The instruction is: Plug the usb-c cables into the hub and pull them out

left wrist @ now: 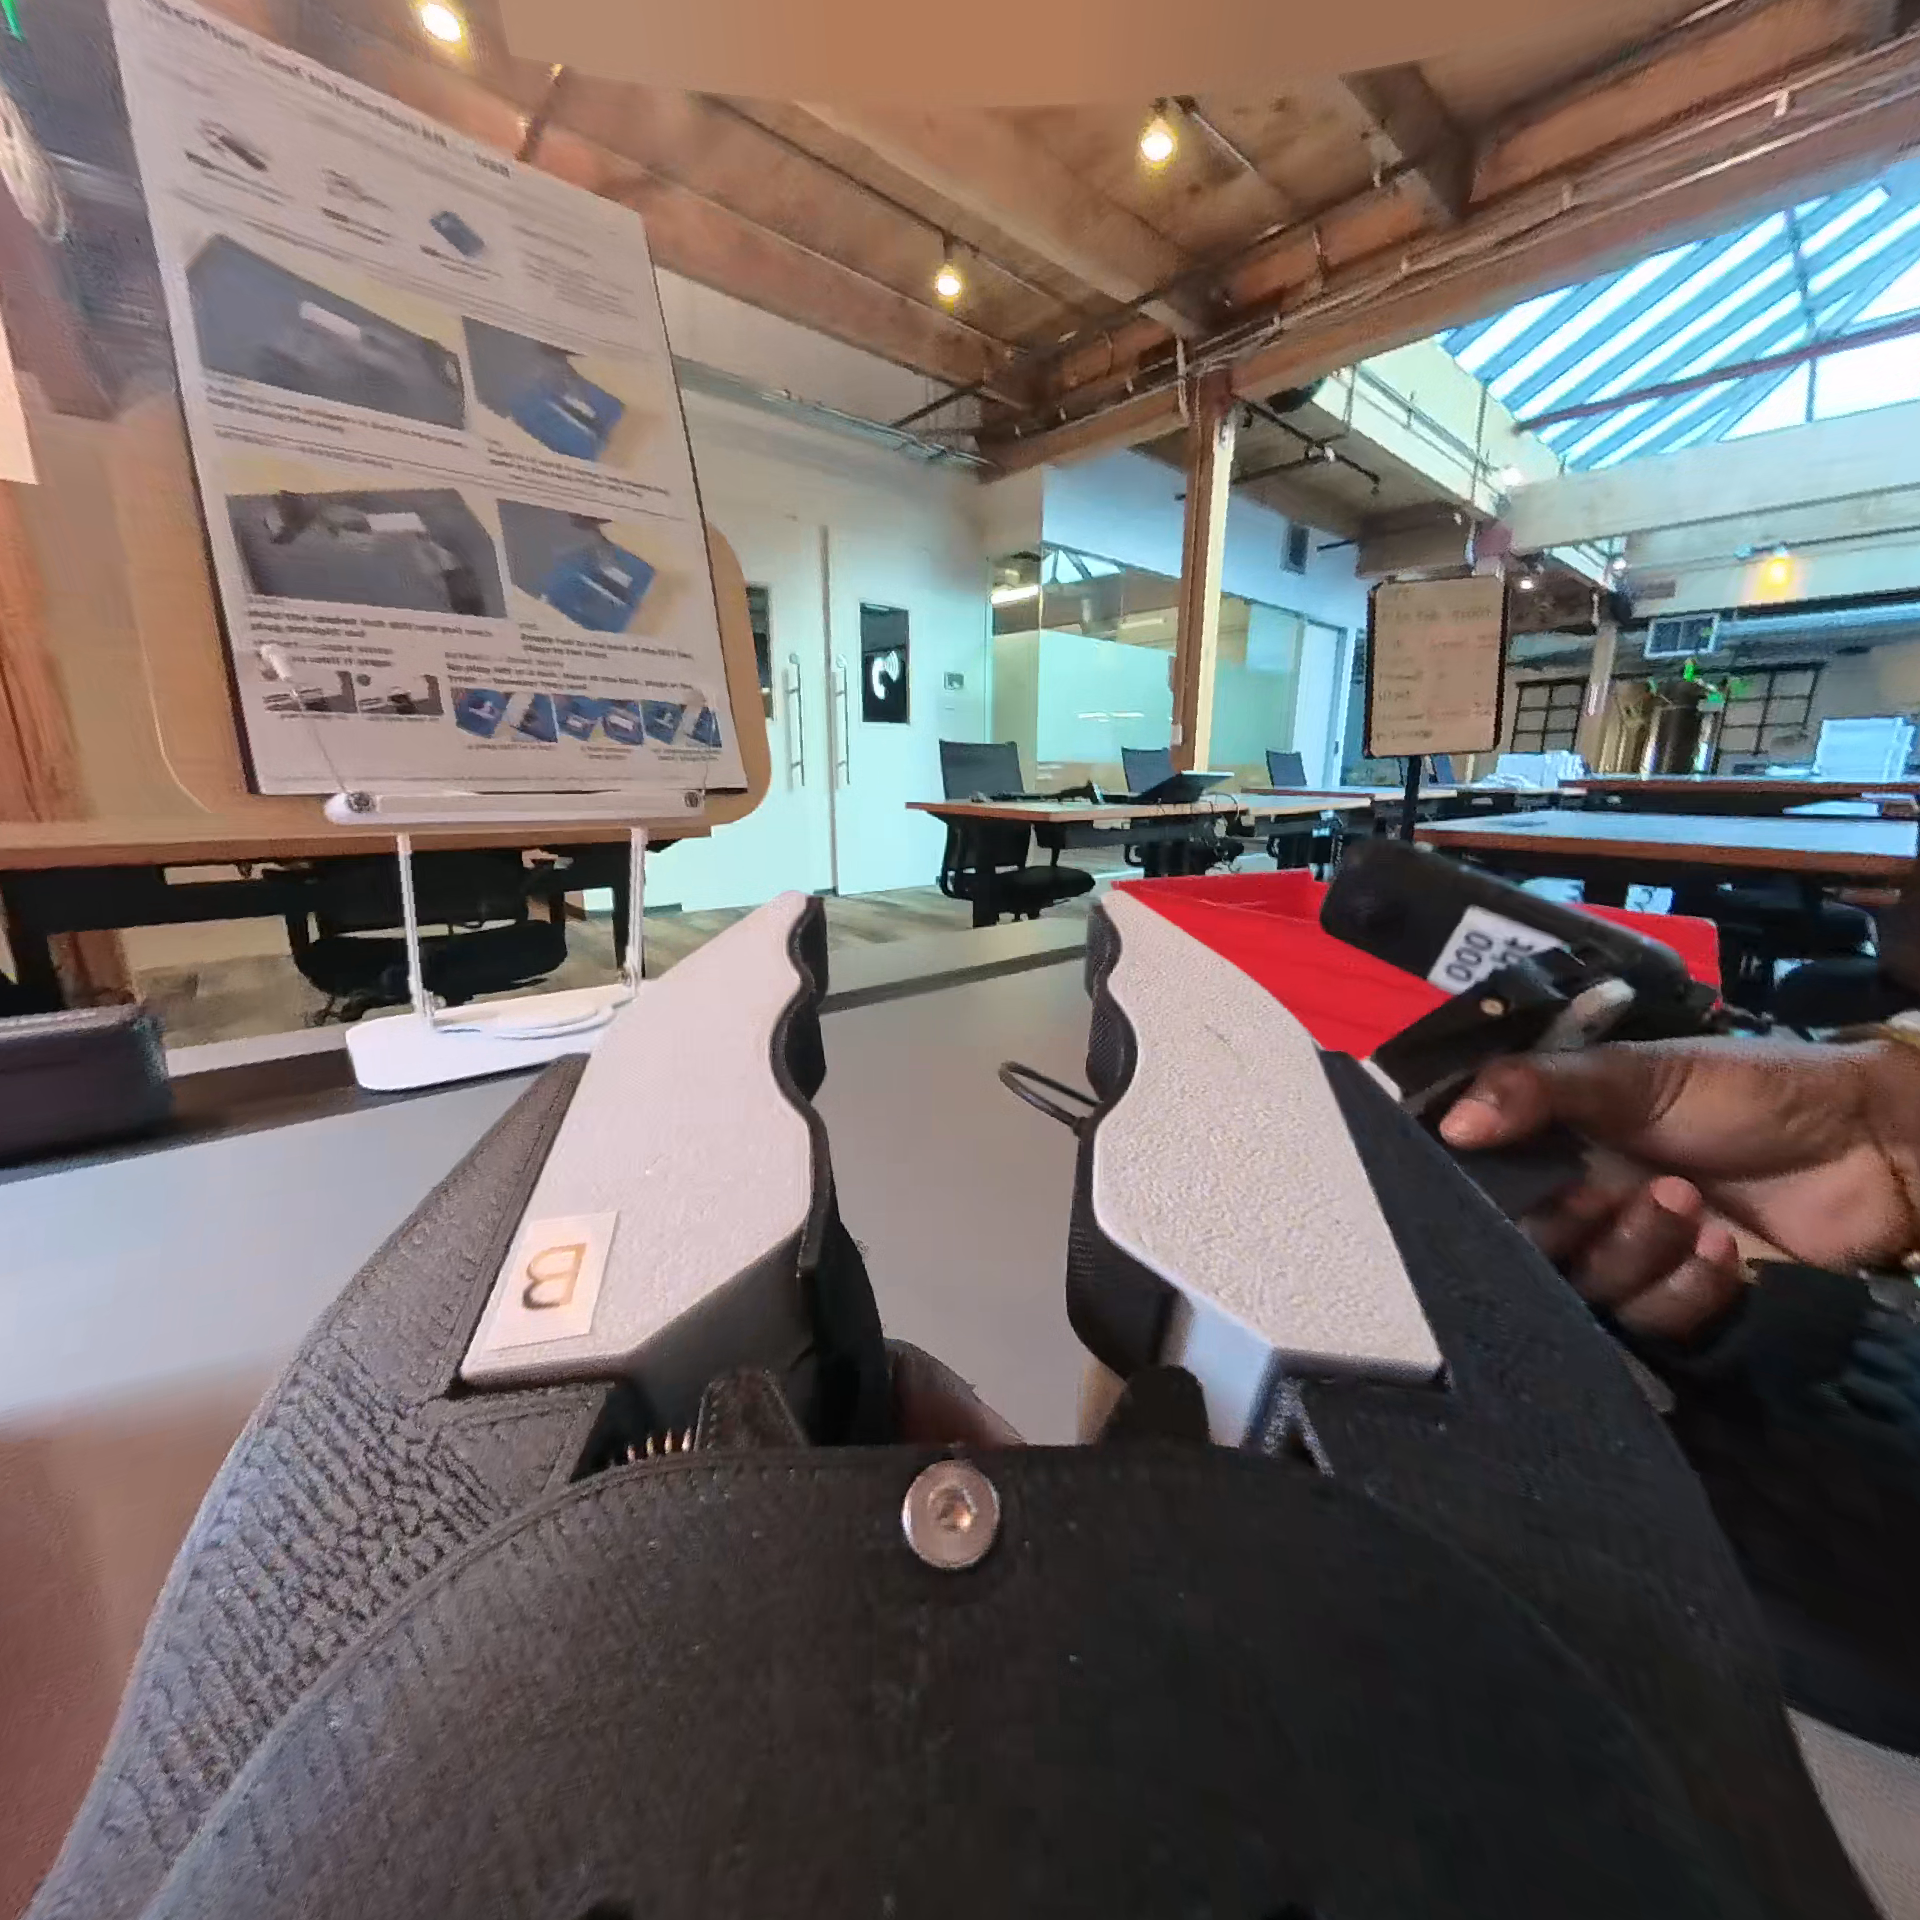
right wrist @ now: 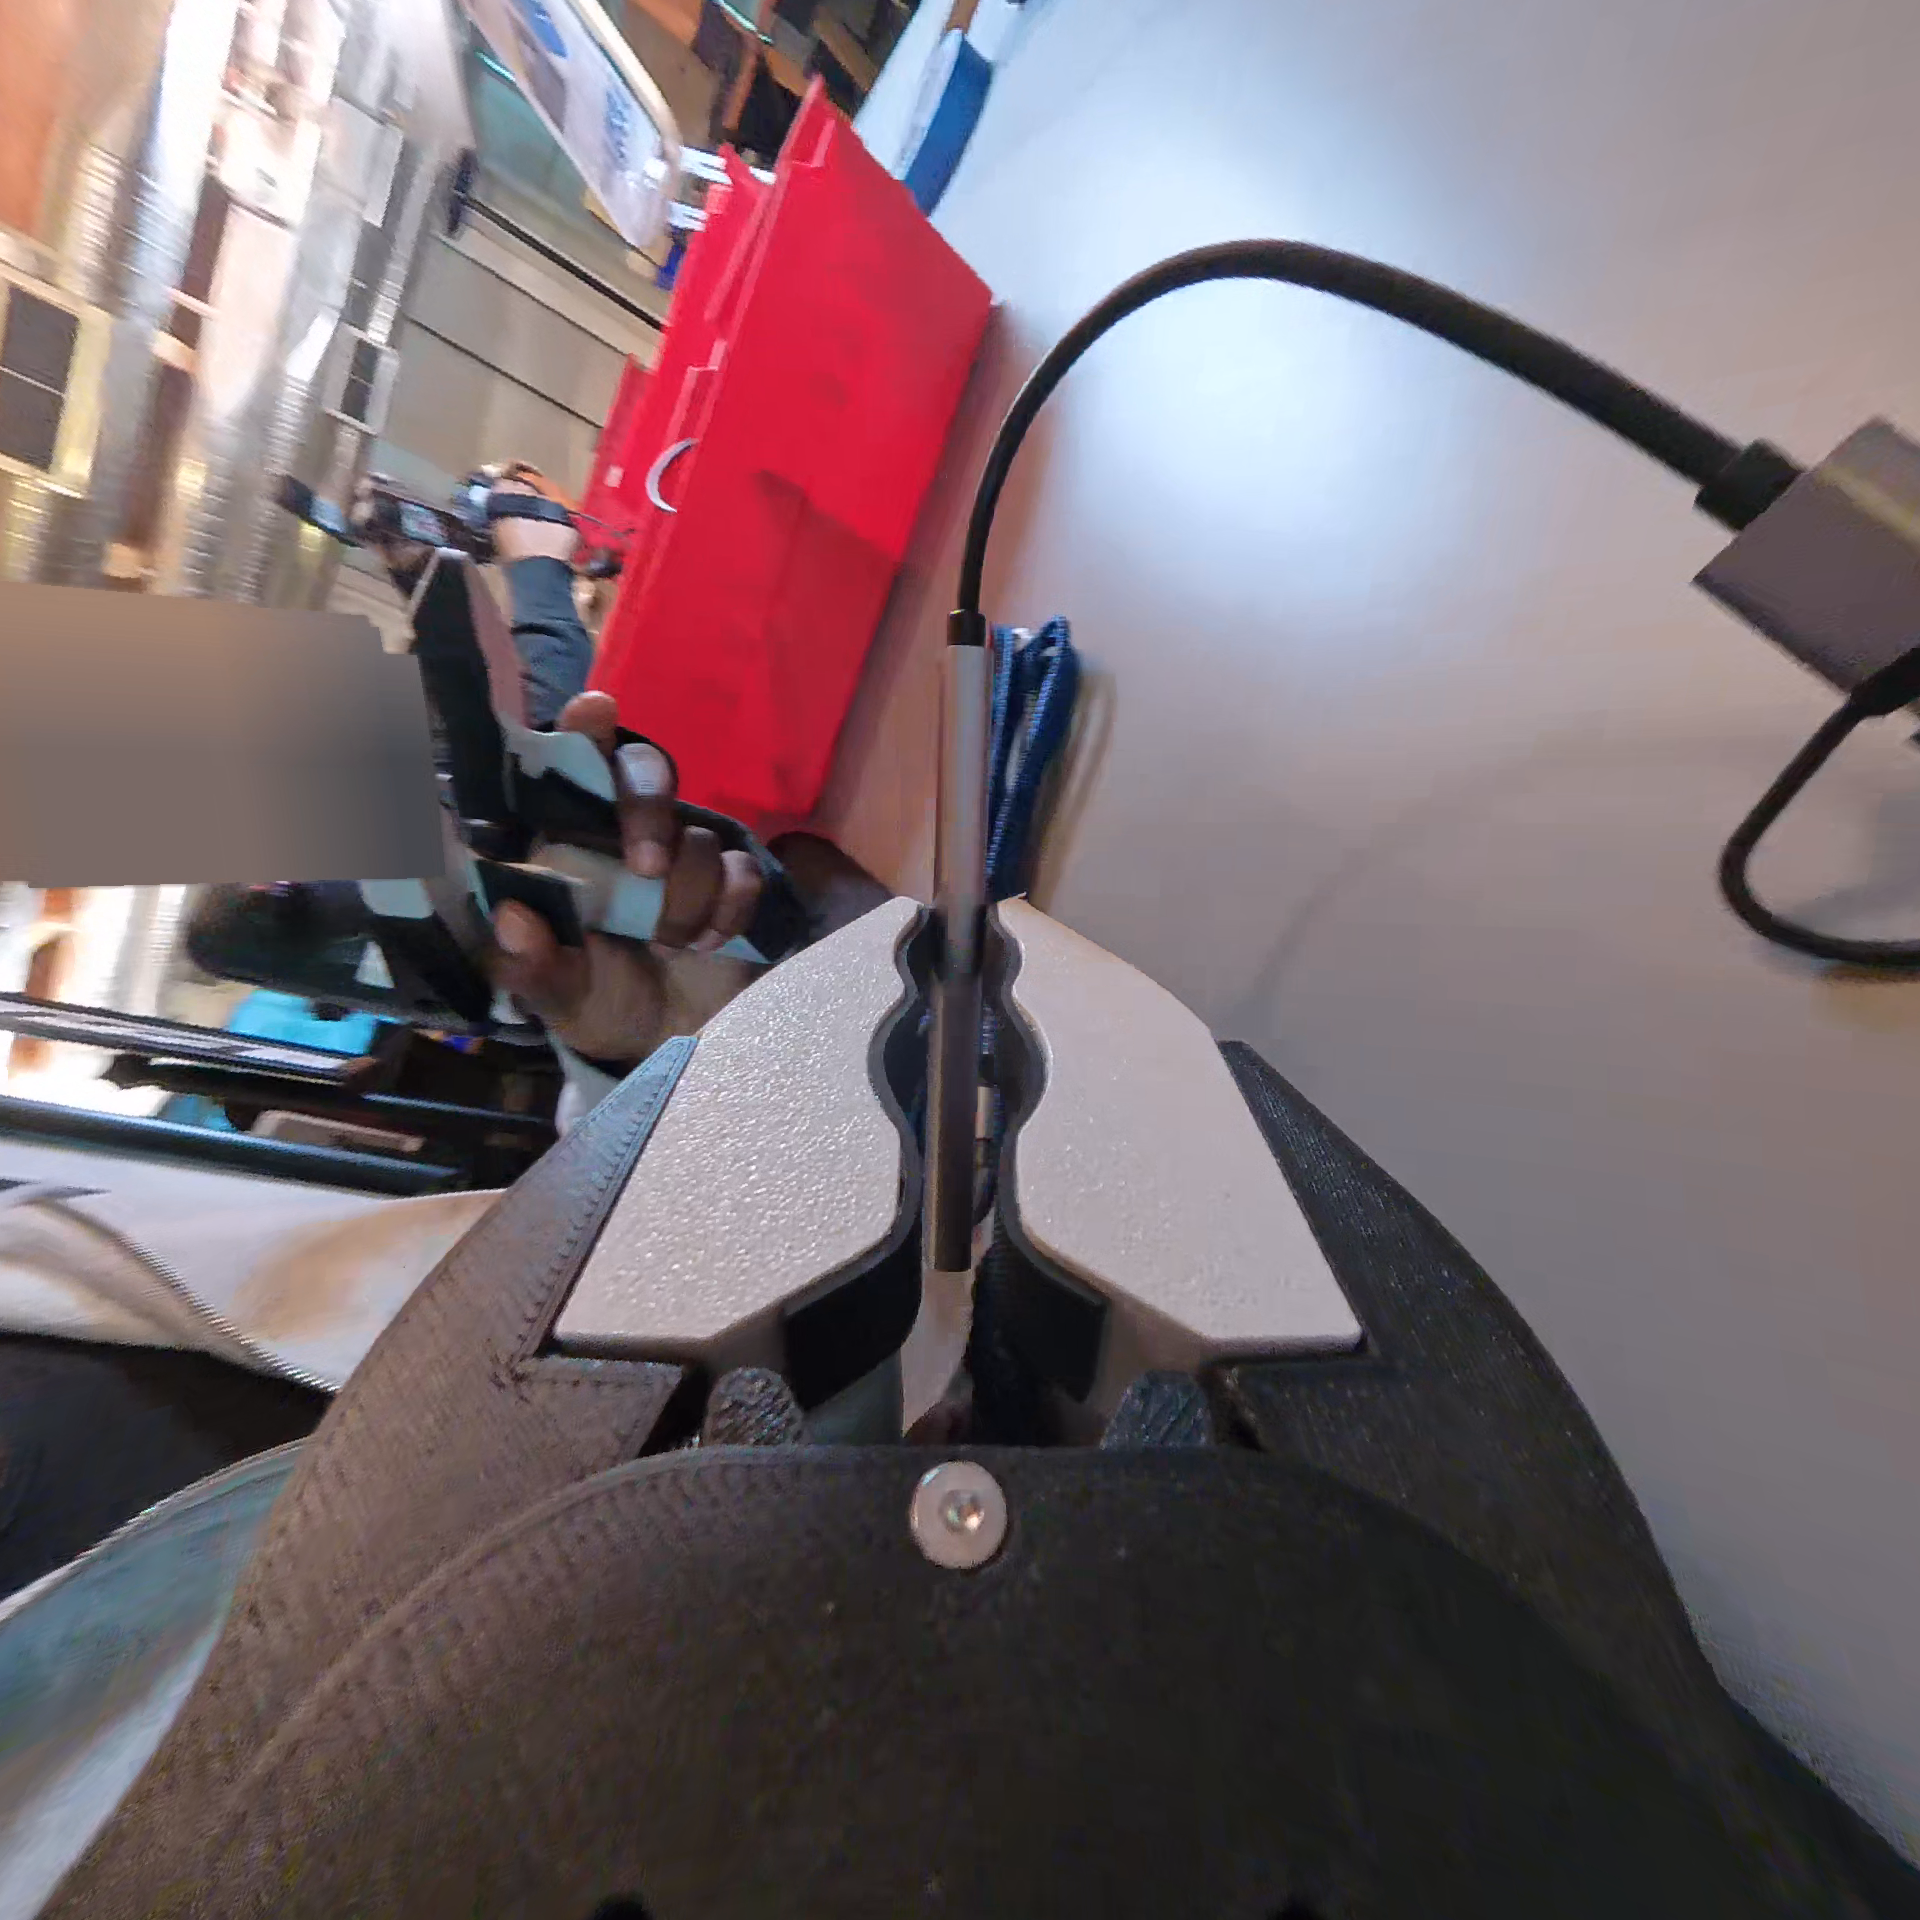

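My right gripper [right wrist: 958, 920] is shut on a slim grey hub [right wrist: 961, 748], held edge-on between the fingers above the grey table [right wrist: 1455, 935]. A black cable [right wrist: 1247, 260] arcs from the hub's far end to a grey block [right wrist: 1829, 561] at the right edge. A blue braided cable [right wrist: 1029, 727] shows just behind the hub. My left gripper [left wrist: 956, 920] is open and empty, raised above the table; it also shows in the right wrist view [right wrist: 540, 810], held in a hand. A black cable loop [left wrist: 1039, 1086] shows between its fingers. The right gripper [left wrist: 1507, 956] appears at the right.
A red tray [left wrist: 1278, 945] stands at the table's far right; it also shows in the right wrist view [right wrist: 790, 499]. A printed sheet on a white stand [left wrist: 416, 416] is at the back left. A dark case [left wrist: 73, 1070] sits at the left edge. The gap from one gripper's tips to the other's is roughly 15 centimeters.
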Available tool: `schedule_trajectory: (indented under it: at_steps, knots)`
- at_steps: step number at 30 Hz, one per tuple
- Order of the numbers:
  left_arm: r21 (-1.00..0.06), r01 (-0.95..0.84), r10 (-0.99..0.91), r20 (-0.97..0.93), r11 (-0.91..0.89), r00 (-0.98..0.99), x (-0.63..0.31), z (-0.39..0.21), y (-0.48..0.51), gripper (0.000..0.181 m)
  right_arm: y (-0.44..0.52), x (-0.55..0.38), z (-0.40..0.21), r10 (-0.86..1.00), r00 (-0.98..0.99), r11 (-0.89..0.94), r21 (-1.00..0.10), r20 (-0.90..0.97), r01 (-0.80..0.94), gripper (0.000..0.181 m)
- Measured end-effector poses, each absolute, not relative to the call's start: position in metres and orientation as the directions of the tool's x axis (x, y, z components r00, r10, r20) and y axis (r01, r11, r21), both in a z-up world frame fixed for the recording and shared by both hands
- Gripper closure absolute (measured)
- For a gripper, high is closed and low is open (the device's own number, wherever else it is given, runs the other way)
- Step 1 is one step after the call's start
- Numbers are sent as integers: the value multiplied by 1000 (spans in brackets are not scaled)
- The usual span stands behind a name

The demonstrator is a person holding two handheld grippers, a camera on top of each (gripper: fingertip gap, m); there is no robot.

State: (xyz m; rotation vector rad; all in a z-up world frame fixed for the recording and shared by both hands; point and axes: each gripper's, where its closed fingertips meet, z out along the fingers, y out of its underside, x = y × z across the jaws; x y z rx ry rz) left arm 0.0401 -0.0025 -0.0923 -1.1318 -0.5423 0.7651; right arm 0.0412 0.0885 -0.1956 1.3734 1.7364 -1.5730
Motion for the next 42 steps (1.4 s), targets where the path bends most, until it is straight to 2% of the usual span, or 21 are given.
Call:
schedule_trajectory:
  at_steps: [6, 11, 15, 19, 24, 29, 32, 34, 36, 39, 42]
  knots:
    - [-946, -308, 781, -120, 96, 612, 43, -99, 10, 134, 102, 31, -209, 516, -433, -91, -550, -739, 830, 165]
    - [-956, -286, 771, -131, 69, 623, 41, -105, 15, 134, 110, 22, -197, 569, -509, -78, -658, -646, 749, 154]
    - [-958, -279, 763, -130, 68, 633, 41, -106, 18, 134, 108, 12, -164, 577, -651, -89, -831, -492, 550, 140]
    - [-960, -273, 752, -137, 59, 645, 42, -108, 21, 134, 101, 0, -132, 580, -742, -145, -939, -337, 313, 122]
    - [-960, -275, 740, -145, 56, 657, 45, -108, 24, 135, 101, -16, -121, 680, -722, -174, -985, -128, 10, 128]
    - [-935, -349, 702, -203, 68, 683, 63, -90, 23, 140, 97, -1, -117, 683, -731, -124, -987, -6, -107, 137]
    - [-935, -352, 653, -242, 40, 717, 74, -71, 9, 141, 96, -1, -116, 671, -741, -144, -986, -32, -89, 137]
    - [-945, -327, 685, -237, 3, 689, 72, -56, -18, 141, 97, -1, -116, 669, -741, -161, -984, -50, -80, 137]
    - [-964, -242, 755, -242, -113, 610, 60, -53, -59, 141, 98, -2, -116, 674, -737, -163, -983, -51, -80, 138]
    - [-928, 23, 820, -316, -372, 477, 51, -82, -137, 141, 98, -2, -117, 676, -736, -156, -985, -49, -78, 138]
    - [-858, 311, 879, -279, -409, 386, 61, -117, -209, 141, 96, -2, -118, 677, -735, -143, -986, -38, -81, 139]
